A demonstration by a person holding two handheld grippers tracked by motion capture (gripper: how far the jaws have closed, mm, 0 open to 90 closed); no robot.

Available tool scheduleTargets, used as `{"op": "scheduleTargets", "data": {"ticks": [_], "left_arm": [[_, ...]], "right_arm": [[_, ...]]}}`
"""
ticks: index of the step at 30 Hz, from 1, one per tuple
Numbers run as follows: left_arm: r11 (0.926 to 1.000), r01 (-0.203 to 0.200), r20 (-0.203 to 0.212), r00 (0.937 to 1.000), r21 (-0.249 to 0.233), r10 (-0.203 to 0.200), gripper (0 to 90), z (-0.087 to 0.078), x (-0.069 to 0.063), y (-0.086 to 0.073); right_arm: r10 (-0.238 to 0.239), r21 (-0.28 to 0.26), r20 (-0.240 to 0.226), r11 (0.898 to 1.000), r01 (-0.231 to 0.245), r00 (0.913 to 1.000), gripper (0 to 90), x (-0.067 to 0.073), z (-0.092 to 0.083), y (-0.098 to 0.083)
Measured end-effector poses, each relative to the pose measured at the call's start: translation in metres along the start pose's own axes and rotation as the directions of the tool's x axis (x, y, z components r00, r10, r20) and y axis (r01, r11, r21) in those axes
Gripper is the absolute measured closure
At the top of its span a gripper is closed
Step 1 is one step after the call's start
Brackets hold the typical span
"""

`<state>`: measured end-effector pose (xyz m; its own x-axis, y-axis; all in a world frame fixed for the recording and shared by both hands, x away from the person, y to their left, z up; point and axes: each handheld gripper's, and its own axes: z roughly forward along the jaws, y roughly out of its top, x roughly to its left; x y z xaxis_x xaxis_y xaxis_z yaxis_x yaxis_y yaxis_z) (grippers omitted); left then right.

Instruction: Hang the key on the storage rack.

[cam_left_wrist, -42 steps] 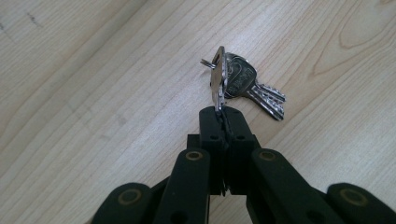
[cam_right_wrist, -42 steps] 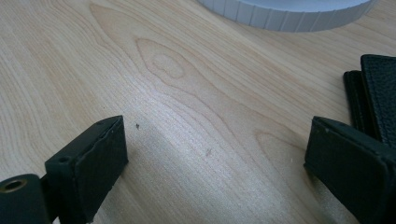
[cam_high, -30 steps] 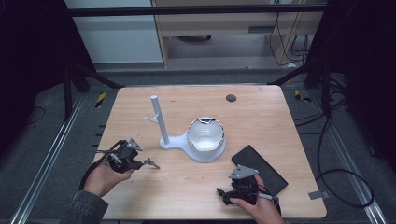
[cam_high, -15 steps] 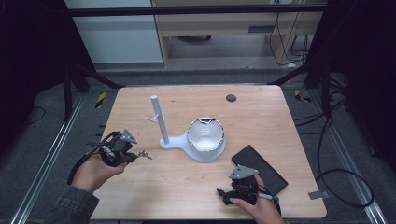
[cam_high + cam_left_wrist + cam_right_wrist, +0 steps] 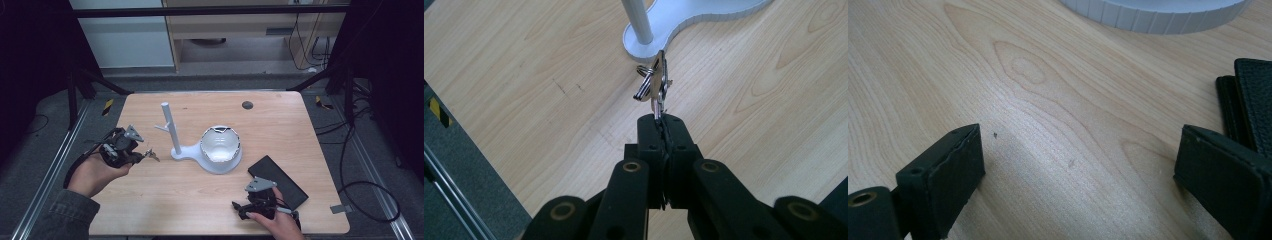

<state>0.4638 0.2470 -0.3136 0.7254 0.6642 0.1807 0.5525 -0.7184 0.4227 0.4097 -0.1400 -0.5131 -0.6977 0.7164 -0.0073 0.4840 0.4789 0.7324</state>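
- We look along our right gripper [image 5: 1080, 175], whose two black jaws rise from the bottom corners and stand wide apart.
- Between the jaws we see bare wooden tabletop [image 5: 1048, 110], pale, with swirling grain and a couple of small dark specks.
- The left jaw sits low and appears to cast a soft shadow on the wood beside it.
- At the top edge we see the curved rim of a white base [image 5: 1158, 12], its side wall marked with fine vertical lines.
- At the right edge lies a black leather-like wallet [image 5: 1248, 105], flat on the wood, just beyond the right jaw; whether they touch we cannot tell.
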Motion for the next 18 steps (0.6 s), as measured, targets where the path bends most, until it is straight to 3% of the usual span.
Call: {"op": "scheduleTargets", "data": {"ticks": [18], "left_arm": [[0.9998, -0.003, -0.019, 0.9998, -0.02, 0.002, 88.0, -0.024, 0.004, 0.012]], "right_arm": [[-0.002, 0.001, 0.0, 1.0, 0.002, 1.0, 5.5, 0.0, 0.0, 0.0]]}}
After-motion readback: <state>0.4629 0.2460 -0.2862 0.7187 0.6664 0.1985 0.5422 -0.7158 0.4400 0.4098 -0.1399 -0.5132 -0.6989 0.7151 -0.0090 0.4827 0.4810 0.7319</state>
